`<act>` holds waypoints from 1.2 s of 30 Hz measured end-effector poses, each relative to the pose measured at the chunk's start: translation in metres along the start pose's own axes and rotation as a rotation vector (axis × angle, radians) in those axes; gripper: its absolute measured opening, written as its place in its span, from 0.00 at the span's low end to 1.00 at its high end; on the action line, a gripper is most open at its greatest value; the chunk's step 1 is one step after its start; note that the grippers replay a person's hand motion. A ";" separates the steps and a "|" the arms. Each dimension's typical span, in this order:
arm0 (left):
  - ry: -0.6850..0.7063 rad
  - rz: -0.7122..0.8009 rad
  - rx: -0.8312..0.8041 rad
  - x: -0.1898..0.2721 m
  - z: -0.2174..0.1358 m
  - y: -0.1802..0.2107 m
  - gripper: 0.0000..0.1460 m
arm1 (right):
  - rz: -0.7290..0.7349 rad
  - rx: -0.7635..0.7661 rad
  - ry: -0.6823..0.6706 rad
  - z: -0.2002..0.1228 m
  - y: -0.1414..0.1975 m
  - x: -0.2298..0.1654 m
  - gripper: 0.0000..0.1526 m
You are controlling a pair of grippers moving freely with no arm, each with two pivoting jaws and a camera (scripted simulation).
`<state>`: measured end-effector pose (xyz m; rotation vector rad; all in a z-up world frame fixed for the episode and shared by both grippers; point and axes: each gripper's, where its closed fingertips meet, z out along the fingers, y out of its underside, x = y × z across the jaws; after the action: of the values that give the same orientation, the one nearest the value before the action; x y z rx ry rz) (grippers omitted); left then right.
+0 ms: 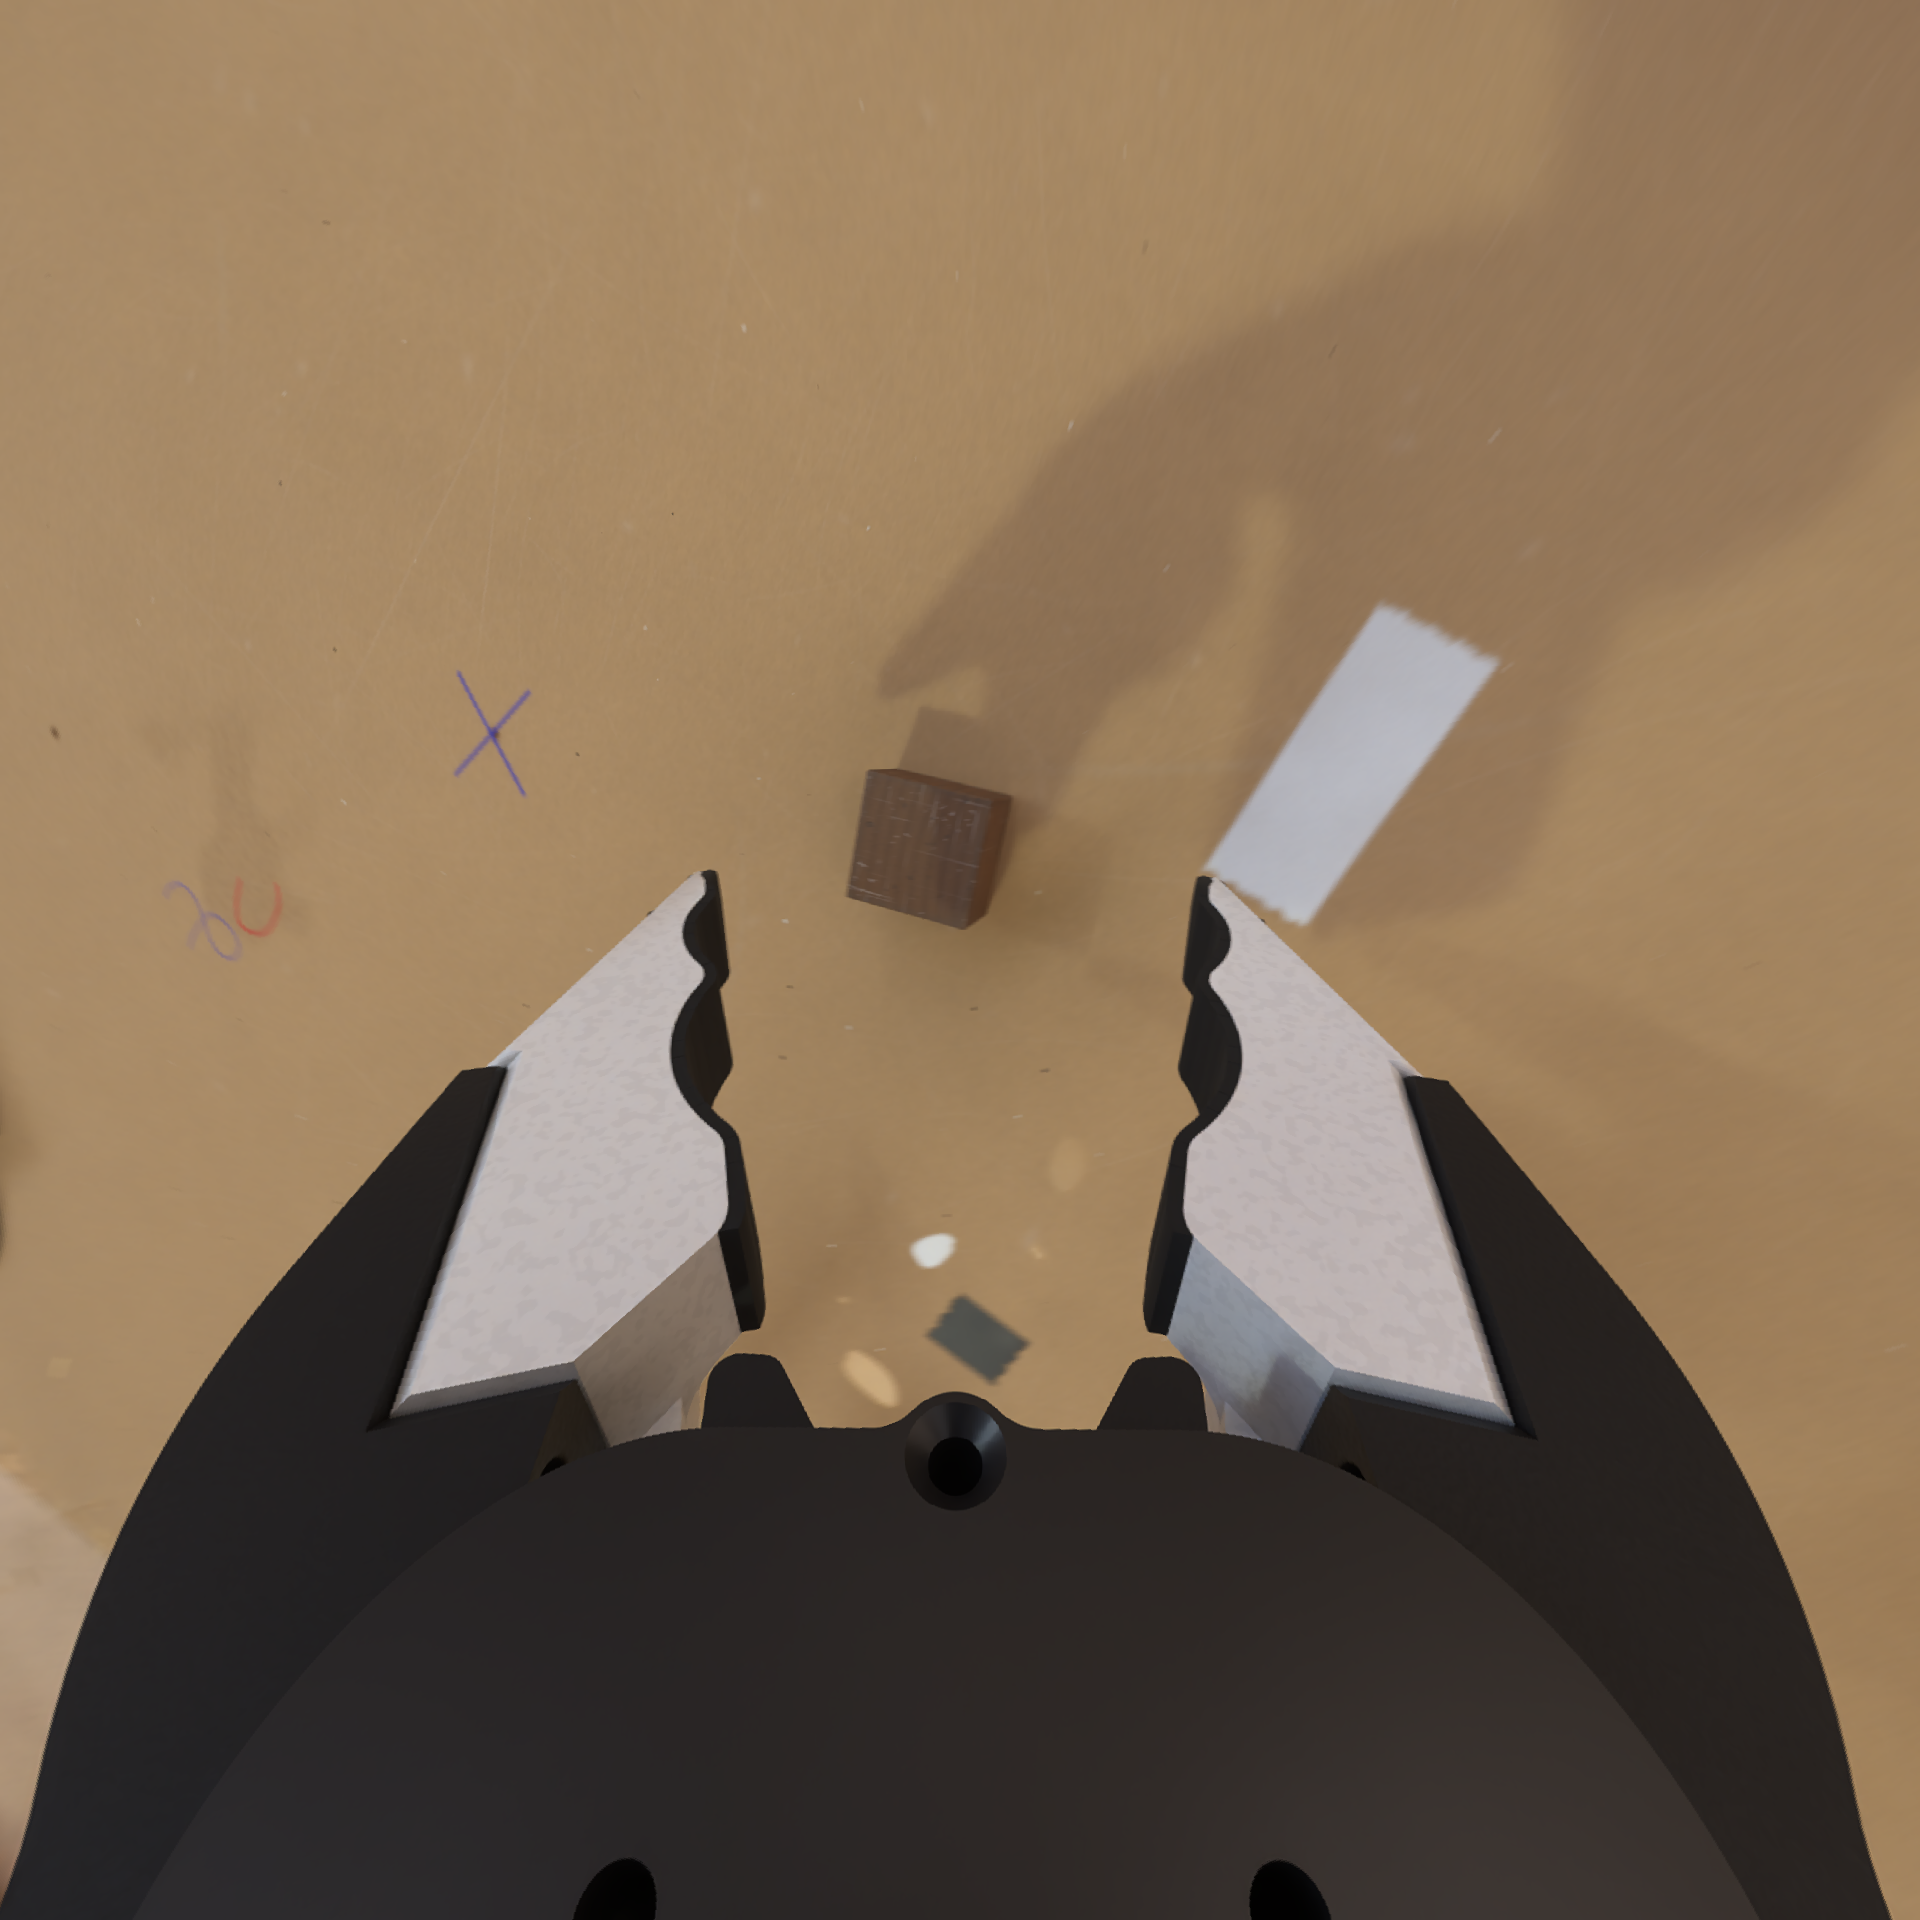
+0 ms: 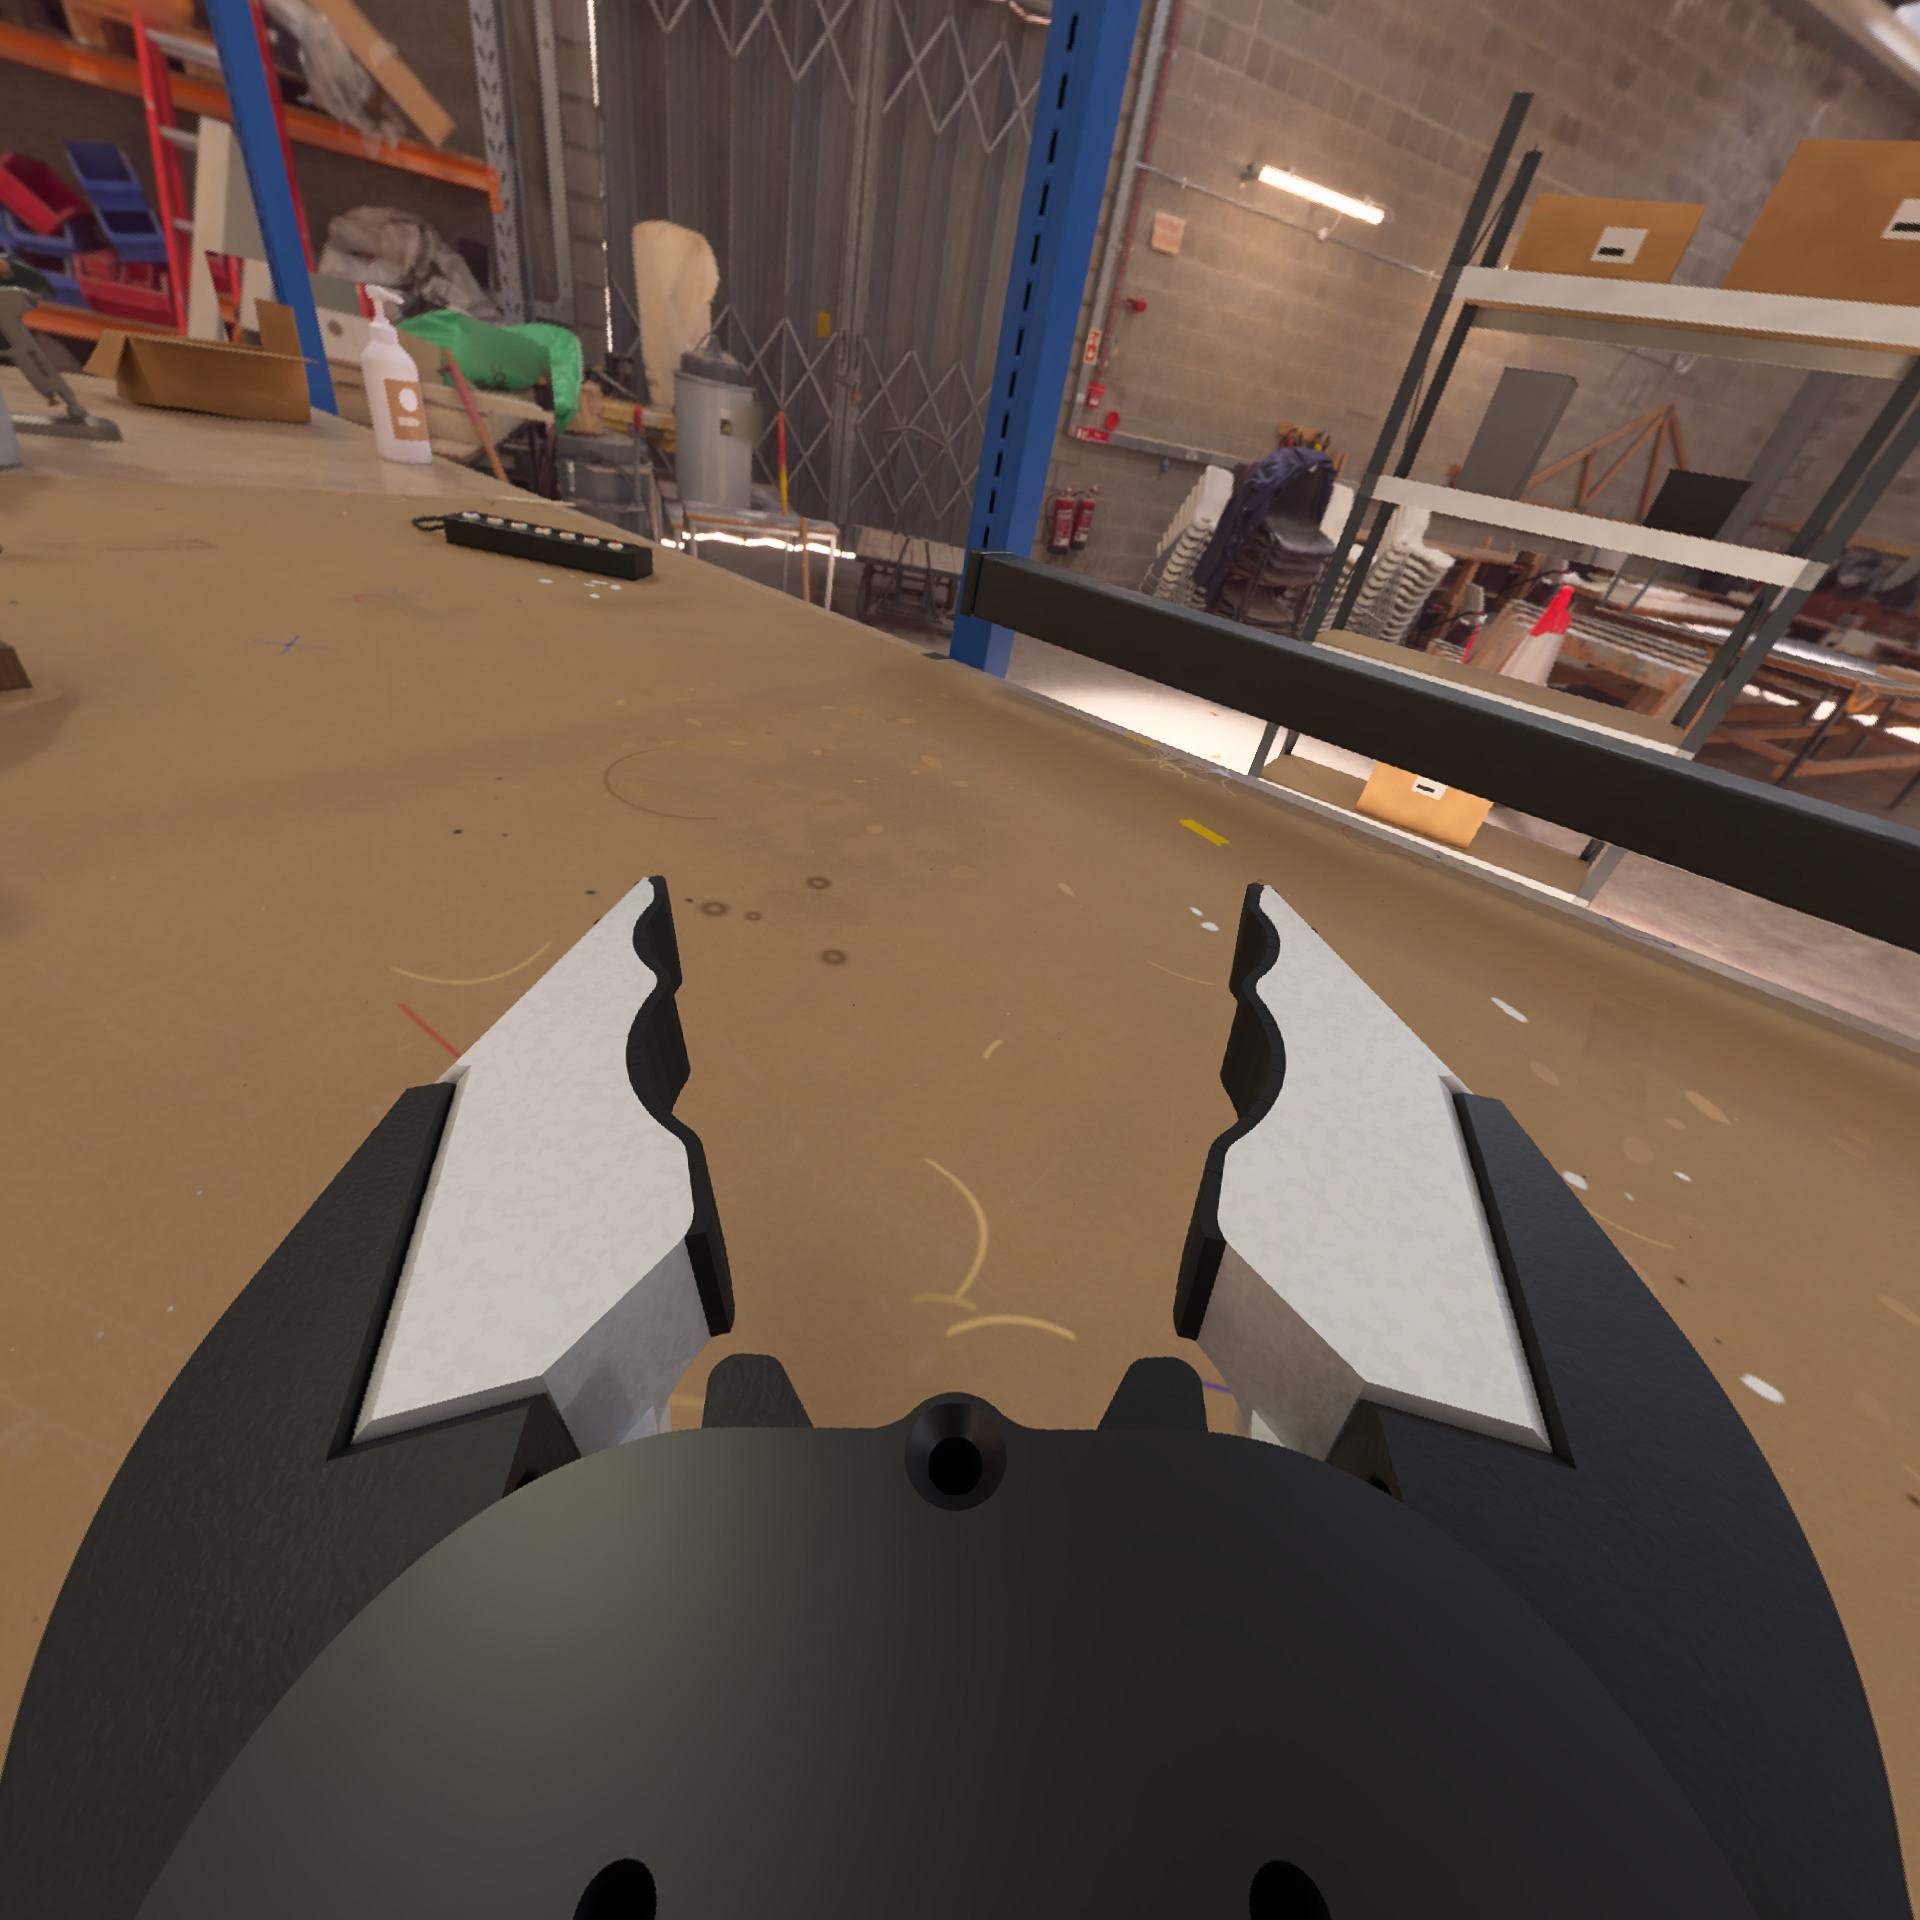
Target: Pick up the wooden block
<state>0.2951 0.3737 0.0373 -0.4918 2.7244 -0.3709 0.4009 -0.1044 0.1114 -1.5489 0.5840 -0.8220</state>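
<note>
Pen marks stood on the bench (image 1: 312,416): a blue cross (image 1: 492,734) at the left and, nearer and farther left, a blue and red scribble (image 1: 227,918). The white bottle (image 2: 395,387) far left carried a brown label, and the cardboard boxes (image 2: 1605,241) on the right shelves white stickers, none legible

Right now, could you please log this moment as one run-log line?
left claw: open, above table | wooden block: on table, untouched, just ahead | right claw: open, empty
</note>
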 end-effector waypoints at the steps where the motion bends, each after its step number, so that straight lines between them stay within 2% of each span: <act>1: 0.003 0.044 -0.036 -0.004 0.004 0.001 0.58 | -0.008 -0.003 -0.007 0.000 0.001 -0.001 0.70; 6: 0.086 0.179 -0.192 -0.014 0.022 0.009 0.42 | -0.021 -0.014 -0.018 0.001 0.003 -0.004 0.70; 9: 0.130 0.174 -0.262 -0.012 0.029 0.014 0.32 | -0.017 -0.014 -0.022 0.001 0.003 -0.004 0.69; 11: 0.135 0.169 -0.277 -0.008 0.031 0.013 0.21 | -0.020 -0.014 -0.025 0.001 0.003 -0.005 0.69; 14: 0.009 0.210 -0.234 -0.008 0.032 0.004 0.21 | -0.031 -0.020 -0.029 0.002 0.004 -0.006 0.68; 19: -0.332 0.329 -0.188 -0.013 0.031 -0.012 0.21 | -0.045 -0.026 -0.031 0.002 0.005 -0.008 0.68; 22: -0.469 0.346 -0.172 -0.014 0.031 -0.019 0.21 | -0.047 -0.029 -0.029 0.003 0.006 -0.008 0.68; 29: -0.630 0.266 -0.186 -0.014 0.026 -0.024 0.21 | -0.040 -0.032 -0.026 0.003 0.007 -0.006 0.67; 36: -0.780 0.234 -0.196 -0.022 0.005 -0.036 0.21 | -0.044 -0.032 -0.028 0.003 0.007 -0.007 0.67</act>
<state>0.3264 0.3485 0.0506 -0.2768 2.0232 0.1374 0.4000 -0.0981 0.1034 -1.6049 0.5470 -0.8268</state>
